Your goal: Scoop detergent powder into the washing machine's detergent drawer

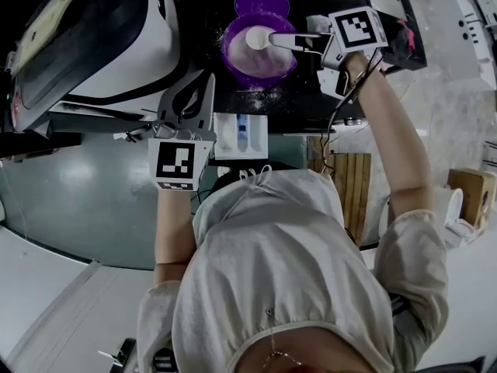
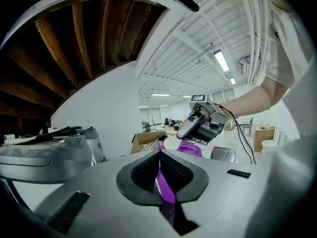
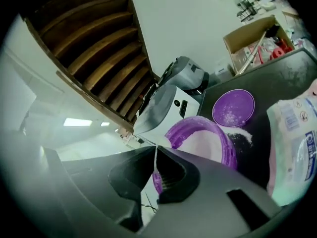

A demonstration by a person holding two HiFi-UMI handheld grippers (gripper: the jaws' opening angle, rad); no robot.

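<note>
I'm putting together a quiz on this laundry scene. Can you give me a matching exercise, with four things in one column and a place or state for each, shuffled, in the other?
Things:
1. purple bowl
2. purple lid
3. detergent drawer
4. detergent bag

States:
a. pulled open, compartments showing
b. holds white powder
c. soft and printed, beside the bowl
d. lies flat, dusted with powder

Pairs: 1-b; 2-d; 3-a; 4-c

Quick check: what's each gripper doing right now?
Left gripper: closed, nothing visibly held.
Right gripper: closed on the handle of the white scoop.
</note>
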